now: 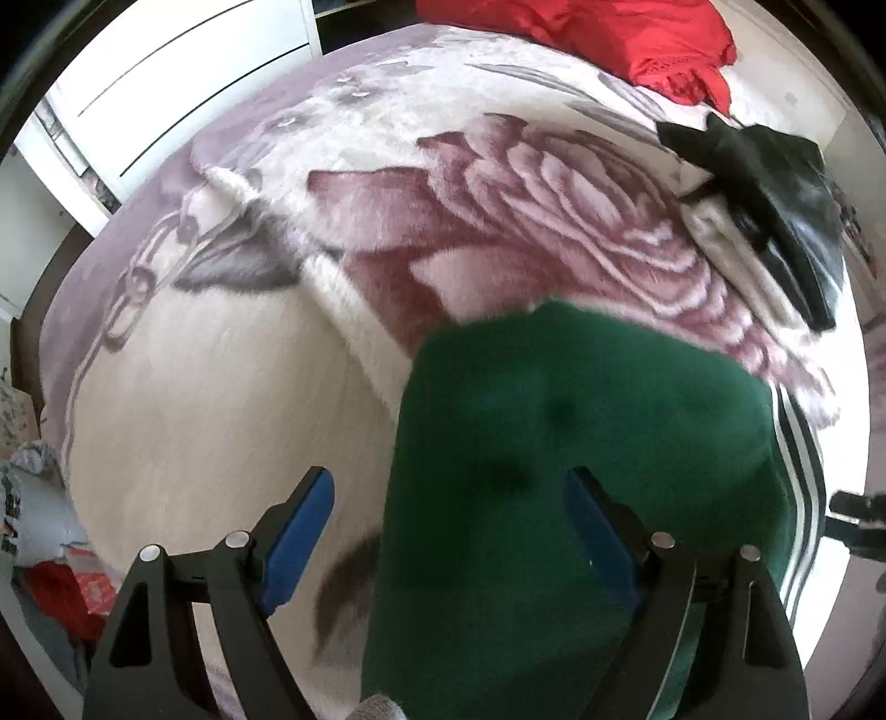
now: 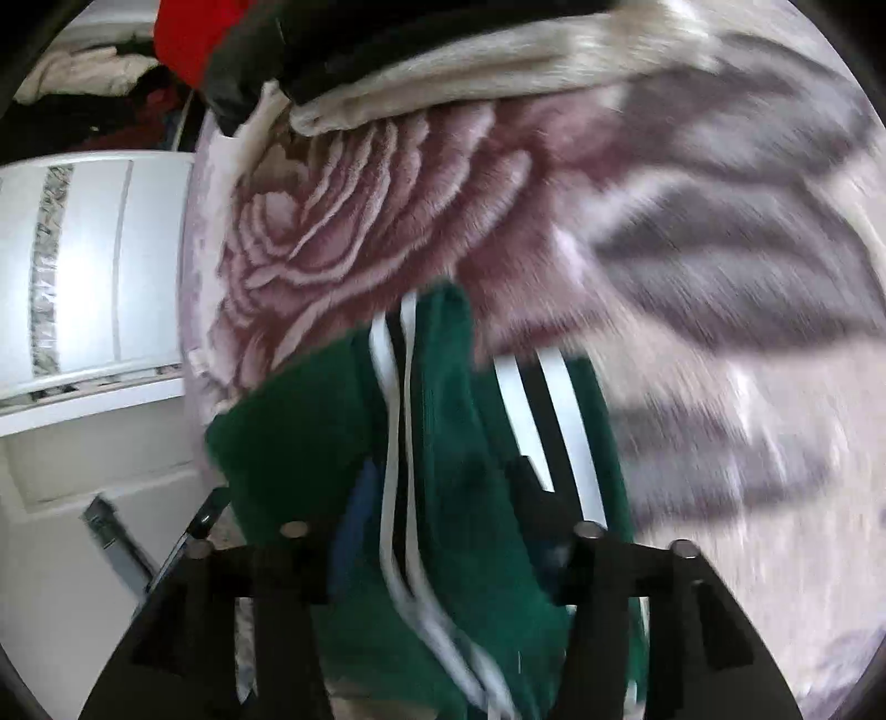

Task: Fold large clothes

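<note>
Your left gripper [image 1: 448, 526] stands wide apart and holds nothing: one blue pad [image 1: 302, 540] hangs over bare blanket [image 1: 194, 387], the other over the green garment [image 1: 581, 443], so the edge of the cloth runs between them untouched. Your right gripper [image 2: 443, 515] straddles a striped ridge of that garment [image 2: 443, 415], but the view is blurred and the pads are mostly hidden by cloth, so you cannot tell whether it is pinching or only standing around the fold. The garment lies on the near part of the bed, bunched and doubled on itself with its white stripes [image 2: 540, 410] showing on two folds. The risks, as judged from here: if the right side is not truly gripping, the ridge will likely slip out once you lift and the fold will collapse; the plush blanket may catch and drag the fabric crooked; and closing the left pads where they are could nip blanket pile along with cloth. Count: two grippers, one green garment to fold, one rose-printed blanket, one red garment [image 1: 609, 39] at the far edge, and one black item [image 1: 775, 194] lying on a pale cloth [image 1: 720, 238] beyond the green piece.
</note>
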The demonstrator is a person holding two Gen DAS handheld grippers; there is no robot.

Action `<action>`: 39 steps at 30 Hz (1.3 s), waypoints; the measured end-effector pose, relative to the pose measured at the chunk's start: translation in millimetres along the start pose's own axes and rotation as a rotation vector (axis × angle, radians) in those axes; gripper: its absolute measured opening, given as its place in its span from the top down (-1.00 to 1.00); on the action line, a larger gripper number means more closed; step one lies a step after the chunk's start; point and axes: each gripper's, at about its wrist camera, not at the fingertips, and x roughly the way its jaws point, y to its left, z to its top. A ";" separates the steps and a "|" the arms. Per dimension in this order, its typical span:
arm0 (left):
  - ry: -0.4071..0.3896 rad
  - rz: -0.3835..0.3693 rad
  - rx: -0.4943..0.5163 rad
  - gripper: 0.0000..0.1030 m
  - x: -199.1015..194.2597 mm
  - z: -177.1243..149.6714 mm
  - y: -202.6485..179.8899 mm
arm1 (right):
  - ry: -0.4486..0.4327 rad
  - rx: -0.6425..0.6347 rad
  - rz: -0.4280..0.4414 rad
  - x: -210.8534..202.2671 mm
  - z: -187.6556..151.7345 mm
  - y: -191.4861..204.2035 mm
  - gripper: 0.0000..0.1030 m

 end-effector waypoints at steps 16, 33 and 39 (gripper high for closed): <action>0.134 0.001 -0.012 -0.66 0.9 -104.2 -5.7 | -0.020 0.060 -0.056 -2.7 -132.0 -15.9 0.95; 0.169 0.011 -0.082 -0.66 7.4 -124.7 9.1 | 0.077 0.643 0.284 73.9 -190.1 -123.5 -0.26; 0.161 -0.012 -0.078 -0.66 12.7 -127.3 12.1 | -0.191 0.544 0.404 91.0 -189.5 -116.4 0.22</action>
